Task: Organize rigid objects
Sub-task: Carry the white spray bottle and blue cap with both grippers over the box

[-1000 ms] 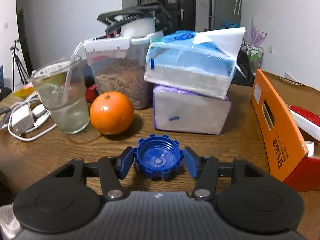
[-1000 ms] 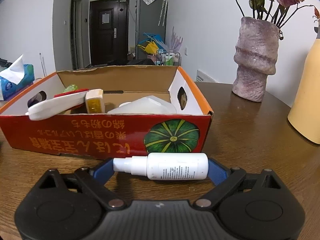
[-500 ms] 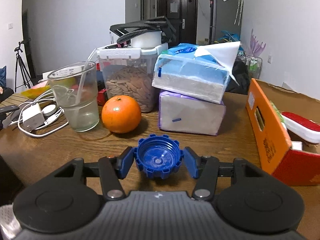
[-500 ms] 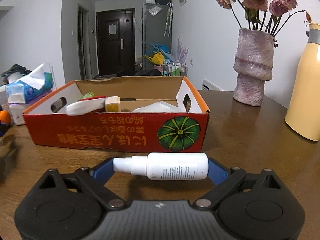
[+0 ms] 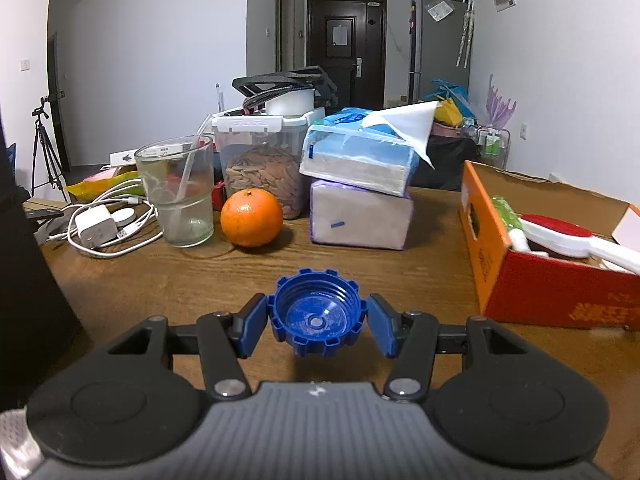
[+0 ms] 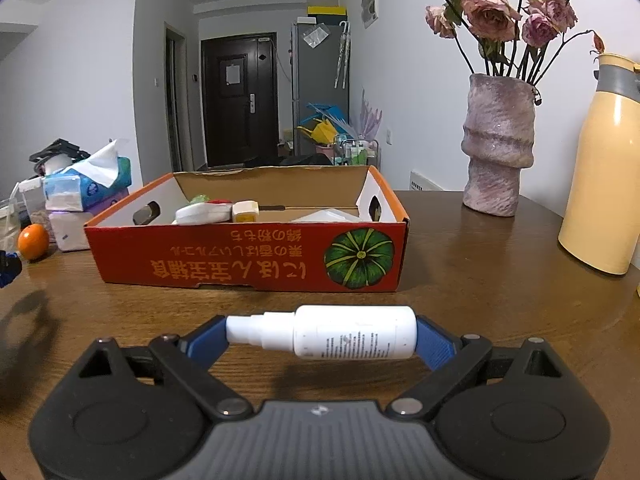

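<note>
My left gripper is shut on a blue ridged bottle cap, open side toward the camera, held above the wooden table. My right gripper is shut on a white spray bottle held sideways, nozzle to the left, above the table. The red and orange cardboard box stands beyond the right gripper; it holds a white and red brush, a small yellow box and other items. The box also shows at the right of the left wrist view.
Beyond the left gripper stand an orange, a glass with a straw, a plastic container, stacked tissue packs and a charger with cables. A vase of dried roses and a yellow flask stand right of the box.
Both grippers have drawn back and risen with their objects still held; the box, orange and tissue packs look farther away and more of the table shows.
</note>
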